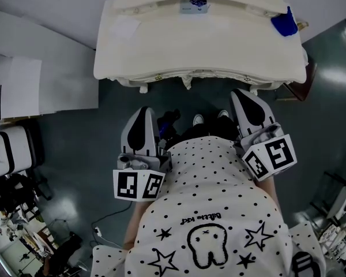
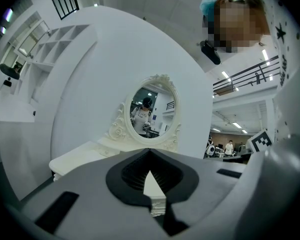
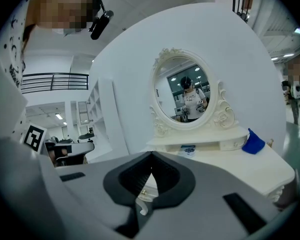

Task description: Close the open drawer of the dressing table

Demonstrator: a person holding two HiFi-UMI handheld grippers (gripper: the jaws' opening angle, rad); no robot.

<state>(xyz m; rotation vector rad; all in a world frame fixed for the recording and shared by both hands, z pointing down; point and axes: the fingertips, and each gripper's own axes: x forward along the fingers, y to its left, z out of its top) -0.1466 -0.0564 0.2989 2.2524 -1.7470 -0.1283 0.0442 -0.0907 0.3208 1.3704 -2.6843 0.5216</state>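
At the far left, a white shelf unit [image 2: 50, 41] stands beside a white wall panel. The left tongs [image 1: 145, 111] are closed on nothing, their tips together, and point level toward the cream counter [image 1: 161, 45] ahead. They hang well short of its front edge. The person's spotted shirt [image 1: 207, 178] fills the middle of the head view, with two shoes [image 1: 199, 120] on the dark floor just before the counter. An oval mirror [image 3: 185, 94] in a carved frame rises at the back of the counter, and a small box [image 1: 194, 4] with blue print lies below it. A drawer front [image 1: 160, 77] with a small knob sits under the counter's near edge, straight ahead between the two tongs. Whether it stands pulled out cannot be told. The right tongs [image 1: 240, 92] are closed and empty too, their tips close to that edge but apart from it. A blue cloth [image 1: 285, 23] lies at the counter's right end.
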